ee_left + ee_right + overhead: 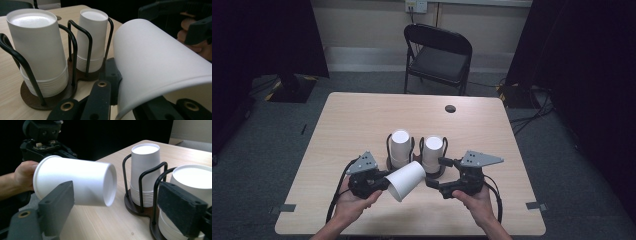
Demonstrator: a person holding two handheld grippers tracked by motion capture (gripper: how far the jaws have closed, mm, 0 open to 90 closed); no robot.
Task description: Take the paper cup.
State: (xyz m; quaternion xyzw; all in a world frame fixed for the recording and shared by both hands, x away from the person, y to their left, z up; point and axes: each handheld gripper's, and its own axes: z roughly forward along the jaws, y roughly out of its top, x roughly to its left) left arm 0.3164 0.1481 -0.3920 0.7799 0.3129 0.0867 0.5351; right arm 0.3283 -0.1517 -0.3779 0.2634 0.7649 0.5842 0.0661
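Observation:
A single white paper cup (405,181) lies on its side above the table, wide mouth toward the near edge. My left gripper (382,184) is shut on its wall at the rim; in the left gripper view the cup (155,60) sits between the jaws of that gripper (130,87). Behind it stand two stacks of upturned white cups, left stack (400,146) and right stack (432,151), each in a black wire holder (75,50). My right gripper (439,173) stands open beside the right stack. In its own view that gripper (120,207) is empty, with the held cup (77,182) ahead of it.
The wooden table (357,120) has a round cable hole (450,108) at the far side and tape marks (288,207) at its near corners. A black folding chair (439,55) stands behind the table. Dark curtains hang on both sides.

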